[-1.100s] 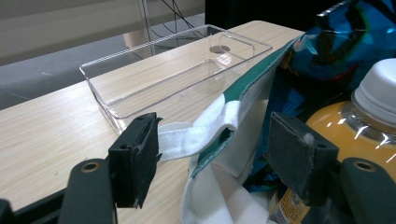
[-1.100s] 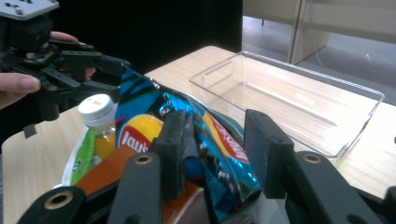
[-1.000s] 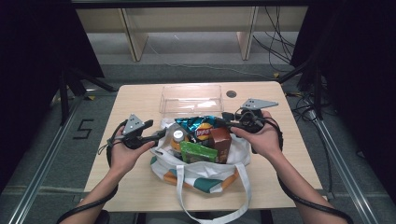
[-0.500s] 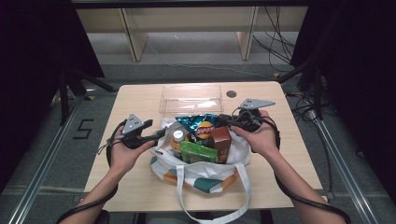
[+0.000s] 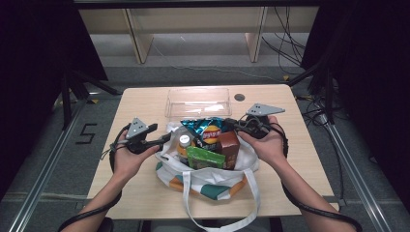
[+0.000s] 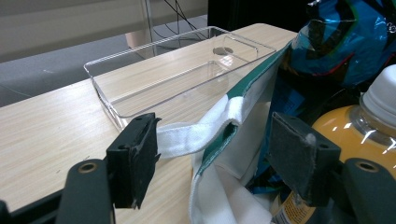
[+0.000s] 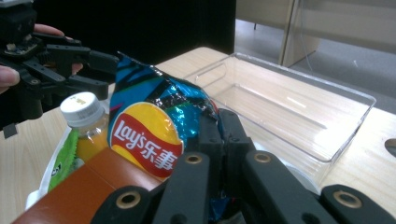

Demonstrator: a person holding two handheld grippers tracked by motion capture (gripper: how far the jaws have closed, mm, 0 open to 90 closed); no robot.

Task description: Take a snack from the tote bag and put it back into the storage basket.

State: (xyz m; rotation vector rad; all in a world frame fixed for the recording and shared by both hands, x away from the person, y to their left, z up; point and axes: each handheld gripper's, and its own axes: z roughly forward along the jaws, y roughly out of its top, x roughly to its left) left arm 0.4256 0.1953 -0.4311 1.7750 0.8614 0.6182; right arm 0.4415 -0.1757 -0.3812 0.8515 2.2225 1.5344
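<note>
While the tote bag (image 5: 212, 179) sits at the near middle of the table (image 5: 300, 159), its left rim is straddled by the left gripper (image 5: 167, 138), whose jaws stand spread, nothing pinched; the right gripper (image 5: 231, 123), a second ago apart, has been clamped tight on the chip bag (image 5: 205, 130), so lifting it out seems next; farther off, the clear tray (image 5: 197, 101) waits empty.

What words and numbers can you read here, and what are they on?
"Lay's" with the Chinese characters "乐事": on the chip bag, pinched by the right gripper.
"5": on the floor, left of the table.
Green packet: print too blurred to read.
Bottle label: unreadable.
</note>
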